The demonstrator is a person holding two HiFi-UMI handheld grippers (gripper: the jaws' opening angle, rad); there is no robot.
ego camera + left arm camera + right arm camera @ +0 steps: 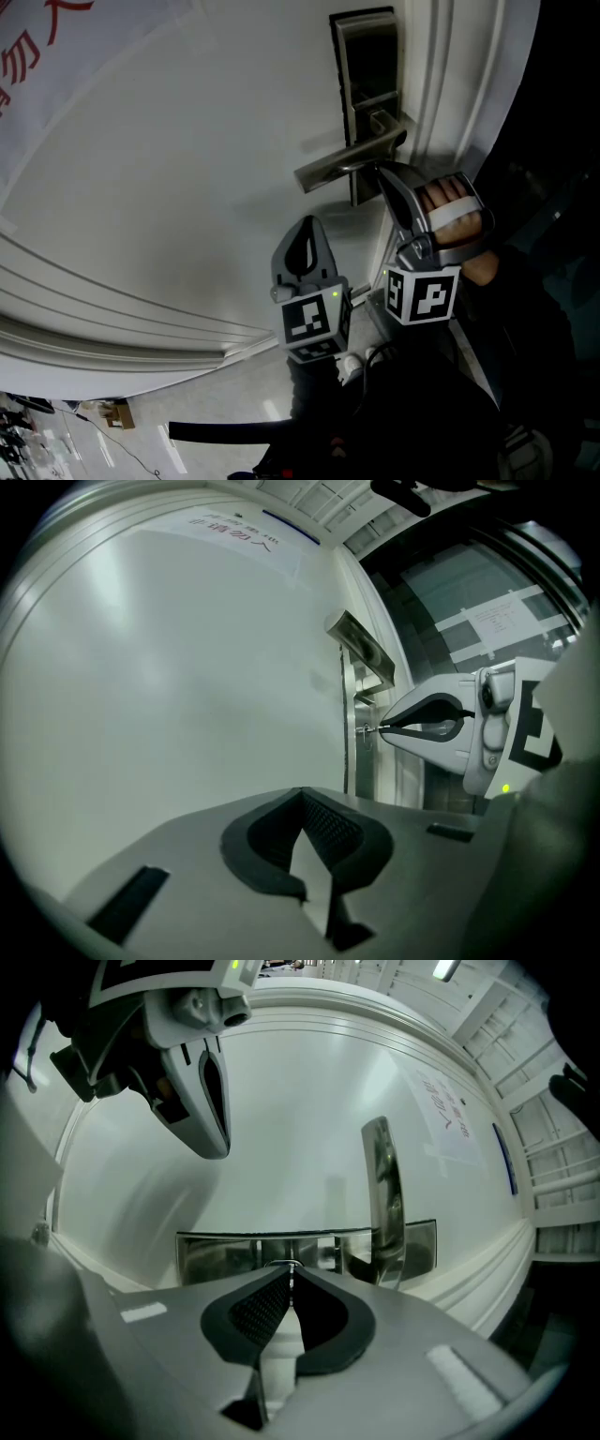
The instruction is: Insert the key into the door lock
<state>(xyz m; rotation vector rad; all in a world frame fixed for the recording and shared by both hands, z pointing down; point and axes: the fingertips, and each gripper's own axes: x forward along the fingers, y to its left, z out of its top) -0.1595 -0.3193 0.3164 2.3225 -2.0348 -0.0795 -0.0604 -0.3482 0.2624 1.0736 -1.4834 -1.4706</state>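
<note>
The steel lock plate [366,66] with its lever handle [337,167] sits on the white door [169,187]. My right gripper [381,172] is just under the handle, its tips against the plate. In the left gripper view, the right gripper [382,728] is shut on a small metal key [368,729] whose tip meets the lock plate [354,761]. In the right gripper view, the right gripper [291,1271] has its jaws together, and only a sliver of key [291,1265] shows against the plate [216,1255]. My left gripper [307,223] hangs shut and empty to the left, near the door.
The door frame moulding [441,84] runs just right of the lock. A printed notice [28,56] is stuck on the door at upper left. A person's hand [450,199] holds the right gripper. Floor with small items [112,412] shows at lower left.
</note>
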